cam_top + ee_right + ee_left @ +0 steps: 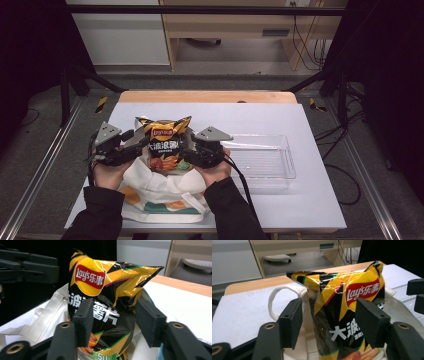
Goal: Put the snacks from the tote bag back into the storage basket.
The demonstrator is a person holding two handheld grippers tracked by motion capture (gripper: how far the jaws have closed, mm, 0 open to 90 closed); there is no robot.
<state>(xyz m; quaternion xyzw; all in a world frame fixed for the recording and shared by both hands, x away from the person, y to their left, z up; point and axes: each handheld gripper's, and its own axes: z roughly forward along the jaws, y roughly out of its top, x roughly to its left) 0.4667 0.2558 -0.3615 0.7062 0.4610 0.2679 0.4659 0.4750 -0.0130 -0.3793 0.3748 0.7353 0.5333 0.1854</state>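
Observation:
A black and yellow Lay's crisp bag (165, 142) stands in the mouth of a white cloth tote bag (160, 197) that lies on the table's near side. My left gripper (142, 146) comes at the crisp bag (342, 302) from its left. Its jaws straddle the bag's edge, and one pad (292, 322) stands off it with the tote's handle (283, 289) behind. My right gripper (188, 150) comes from the other side. Its pads (150, 322) sit against the crisp bag (105, 295) on both sides and crease its edge.
A clear plastic tray (290, 162) sits on the white table cover, right of the tote. The person's hands and dark sleeves enter from the near edge. A wooden strip runs along the table's far edge, with black frame posts at both sides.

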